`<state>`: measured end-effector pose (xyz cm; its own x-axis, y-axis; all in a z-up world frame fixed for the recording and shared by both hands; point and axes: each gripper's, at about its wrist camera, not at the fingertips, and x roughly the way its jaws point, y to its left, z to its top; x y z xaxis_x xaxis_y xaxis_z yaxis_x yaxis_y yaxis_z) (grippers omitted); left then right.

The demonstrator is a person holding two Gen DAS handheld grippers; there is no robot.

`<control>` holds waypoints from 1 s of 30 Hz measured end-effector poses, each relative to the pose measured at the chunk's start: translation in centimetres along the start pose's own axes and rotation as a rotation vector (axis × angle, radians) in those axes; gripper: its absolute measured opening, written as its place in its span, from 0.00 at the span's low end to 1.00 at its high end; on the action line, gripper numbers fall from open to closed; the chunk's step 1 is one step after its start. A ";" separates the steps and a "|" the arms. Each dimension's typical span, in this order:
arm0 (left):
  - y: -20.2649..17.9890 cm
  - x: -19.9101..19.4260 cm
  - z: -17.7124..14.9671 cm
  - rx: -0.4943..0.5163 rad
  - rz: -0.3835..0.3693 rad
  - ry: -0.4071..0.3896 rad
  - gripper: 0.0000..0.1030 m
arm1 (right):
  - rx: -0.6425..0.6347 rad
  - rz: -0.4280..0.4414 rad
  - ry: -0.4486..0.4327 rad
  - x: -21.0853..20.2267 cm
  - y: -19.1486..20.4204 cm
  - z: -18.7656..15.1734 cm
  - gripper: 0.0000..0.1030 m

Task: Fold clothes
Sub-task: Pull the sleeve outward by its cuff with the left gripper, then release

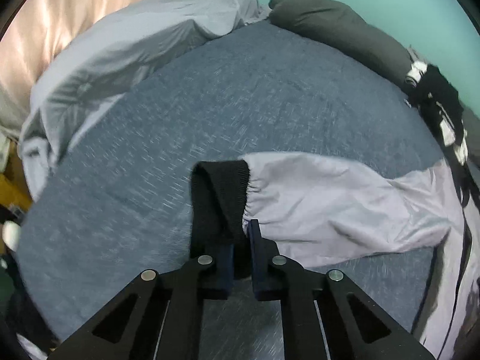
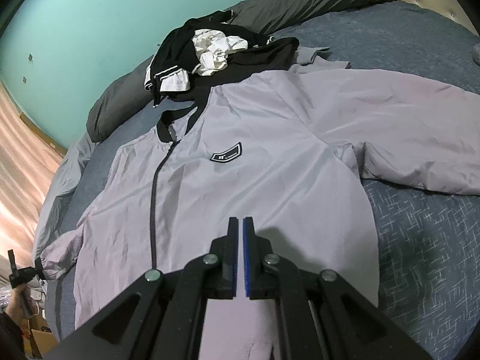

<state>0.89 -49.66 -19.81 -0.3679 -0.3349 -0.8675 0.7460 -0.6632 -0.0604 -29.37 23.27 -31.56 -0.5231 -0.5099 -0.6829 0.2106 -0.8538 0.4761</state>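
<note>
A light grey zip jacket (image 2: 240, 180) with a black collar and a chest badge lies front-up on the blue bed cover (image 2: 420, 240). In the left wrist view its sleeve (image 1: 330, 204) stretches off to the right and ends in a black ribbed cuff (image 1: 222, 186). My left gripper (image 1: 241, 235) is shut on that cuff, which stands up folded between the fingers. The right wrist view shows the same gripper (image 2: 18, 273) small at the far left, at the sleeve end. My right gripper (image 2: 240, 219) is shut and empty, over the jacket's lower front beside the zip.
A heap of black and white clothes (image 2: 210, 51) lies above the jacket's collar. A dark grey pillow (image 1: 339, 27) runs along the teal wall. A pale grey blanket (image 1: 120, 51) is bunched at the bed's left edge, with a pink curtain (image 1: 60, 15) behind.
</note>
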 end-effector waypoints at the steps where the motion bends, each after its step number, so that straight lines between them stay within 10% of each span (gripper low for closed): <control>1: 0.2 -0.8 0.3 0.002 -0.003 0.016 0.07 | 0.000 0.005 -0.002 -0.1 0.1 0.0 0.02; 12: 1.9 1.6 -3.2 -0.015 0.027 0.219 0.07 | -0.001 0.034 -0.019 -1.0 0.7 0.2 0.02; 20: 2.6 3.3 -5.3 -0.077 0.031 0.156 0.15 | -0.003 0.030 -0.012 -0.6 0.7 0.3 0.02; 26: 4.0 -0.2 -3.9 -0.164 0.012 0.005 0.52 | -0.019 0.040 -0.003 -0.5 1.1 0.0 0.02; 30: 3.6 1.1 -2.7 -0.146 0.034 0.013 0.53 | -0.027 0.040 -0.004 -0.5 1.4 -0.1 0.02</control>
<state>4.71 -50.62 -22.29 -0.3349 -0.3462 -0.8763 0.8310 -0.5469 -0.1016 -28.77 22.36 -30.61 -0.5169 -0.5431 -0.6617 0.2537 -0.8354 0.4875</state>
